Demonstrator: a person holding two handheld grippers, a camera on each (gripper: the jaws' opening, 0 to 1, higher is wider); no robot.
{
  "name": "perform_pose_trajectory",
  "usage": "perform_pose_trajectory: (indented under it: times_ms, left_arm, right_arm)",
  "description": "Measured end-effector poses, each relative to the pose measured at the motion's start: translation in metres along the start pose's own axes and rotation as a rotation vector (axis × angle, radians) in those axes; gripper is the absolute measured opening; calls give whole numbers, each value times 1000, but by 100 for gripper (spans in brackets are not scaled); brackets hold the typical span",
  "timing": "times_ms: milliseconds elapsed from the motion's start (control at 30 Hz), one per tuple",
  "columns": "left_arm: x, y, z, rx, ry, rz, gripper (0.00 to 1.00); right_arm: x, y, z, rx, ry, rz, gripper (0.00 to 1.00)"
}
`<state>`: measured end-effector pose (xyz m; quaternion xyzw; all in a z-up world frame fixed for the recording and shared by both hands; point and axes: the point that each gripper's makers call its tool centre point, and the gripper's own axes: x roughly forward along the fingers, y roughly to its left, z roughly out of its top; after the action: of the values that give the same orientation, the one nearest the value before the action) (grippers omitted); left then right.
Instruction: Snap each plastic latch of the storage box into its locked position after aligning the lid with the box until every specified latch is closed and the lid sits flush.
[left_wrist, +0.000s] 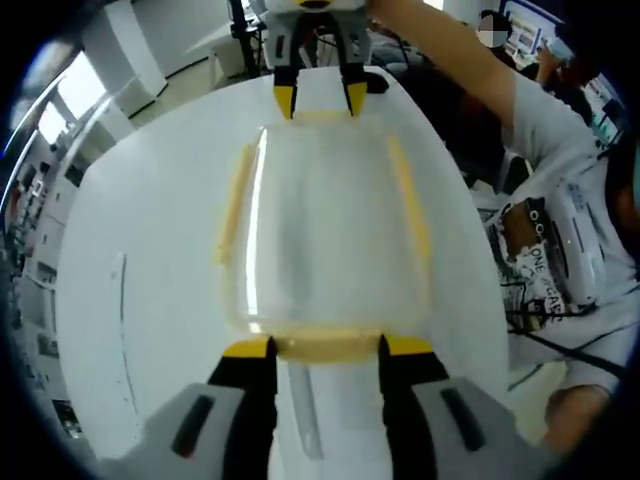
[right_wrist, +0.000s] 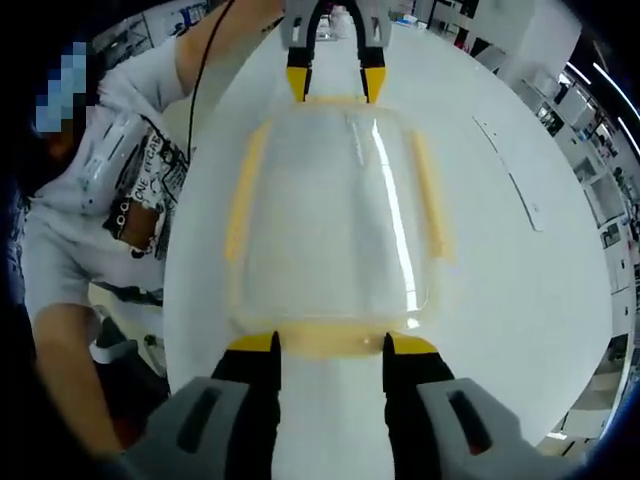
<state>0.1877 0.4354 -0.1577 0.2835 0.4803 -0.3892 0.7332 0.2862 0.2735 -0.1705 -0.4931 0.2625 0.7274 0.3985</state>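
Jaws of both grippers stand apart at opposite yellow latches of the lidded storage box (left_wrist: 325, 240).

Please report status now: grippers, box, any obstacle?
Left gripper and right gripper open at opposite end latches. Storage box lid on. Table nothing blocking.

A storage box (left_wrist: 325, 235) sits on a table (left_wrist: 140, 290), lid (right_wrist: 330, 215) on top. The two grippers face each other across it — the left gripper (left_wrist: 327, 347) at one short end, the right gripper (right_wrist: 330, 343) at the opposite end. A latch (left_wrist: 328, 347) lies along each end and each long side. A person (left_wrist: 560, 230) stands beside the table.
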Motion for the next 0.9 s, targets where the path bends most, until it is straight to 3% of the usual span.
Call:
perform_pose_trajectory:
  times_ms: [700,900]
  left_arm:
    - [-13,-12,-32,-36,5,4,39]
    - [-20,-17,-48,-56,14,5,39]
  right_arm:
    - [8,4,34,-23,-33,15,40]
    - [15,3,52,-39,-55,23,40]
